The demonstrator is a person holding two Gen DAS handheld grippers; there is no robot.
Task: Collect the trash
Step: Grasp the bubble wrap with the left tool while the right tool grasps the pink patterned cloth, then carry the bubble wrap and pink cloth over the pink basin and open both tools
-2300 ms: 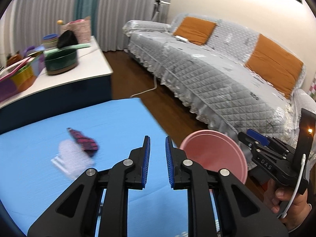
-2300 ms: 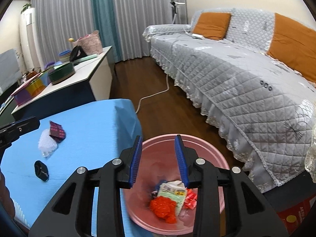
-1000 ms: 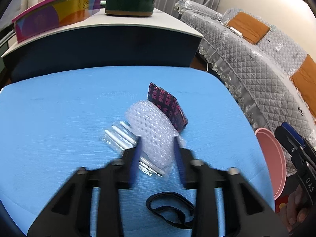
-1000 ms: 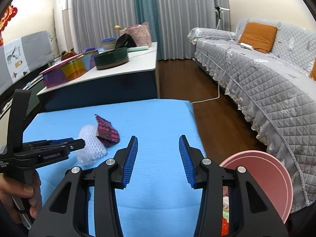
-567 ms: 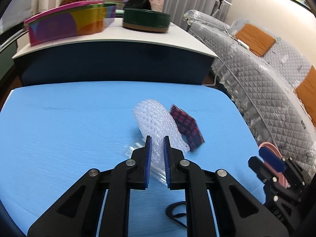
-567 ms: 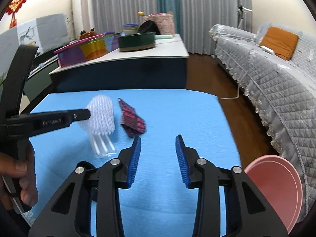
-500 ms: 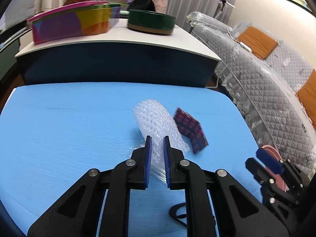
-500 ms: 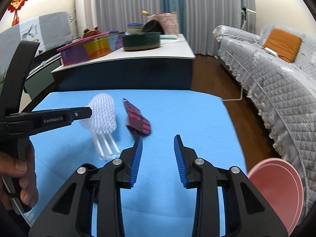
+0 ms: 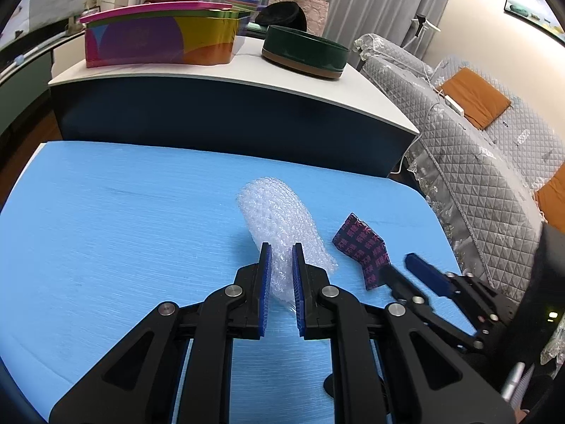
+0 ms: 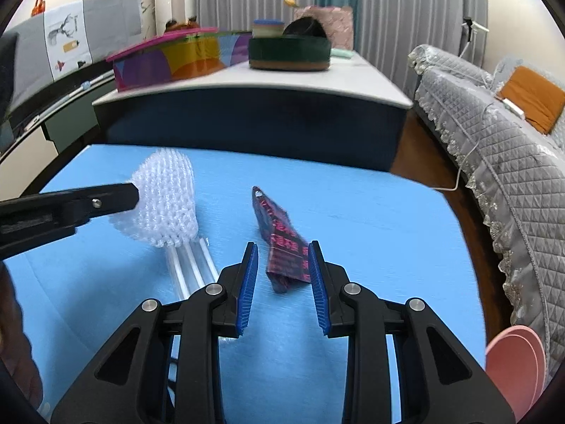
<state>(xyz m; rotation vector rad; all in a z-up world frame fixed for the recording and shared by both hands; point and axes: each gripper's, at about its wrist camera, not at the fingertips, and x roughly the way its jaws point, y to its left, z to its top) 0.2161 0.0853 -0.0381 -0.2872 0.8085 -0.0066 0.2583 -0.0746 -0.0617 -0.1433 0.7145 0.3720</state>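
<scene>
A roll of clear bubble wrap [image 9: 275,212] hangs a little above the blue table [image 9: 123,229], with my left gripper [image 9: 280,247] shut on its near end. From the right wrist view the bubble wrap [image 10: 166,198] is clear of the table, and the left gripper [image 10: 130,194] reaches in from the left. A dark wrapper with red print [image 10: 279,233] lies flat between the jaws of my right gripper [image 10: 282,247]. They straddle it without pinching it. In the left wrist view the wrapper [image 9: 360,247] lies just ahead of the right gripper [image 9: 397,265].
A clear pack of white tubes [image 10: 190,265] lies on the table under the lifted bubble wrap. A pink bin [image 10: 515,360] stands off the table's right edge. Behind the table is a sideboard [image 9: 229,81] with coloured tins, and a quilted sofa [image 9: 476,148] runs along the right.
My left gripper closed on the bubble wrap and raised it off the clear pack. My right gripper swung from the bin side over to the wrapper, and its jaws narrowed around it.
</scene>
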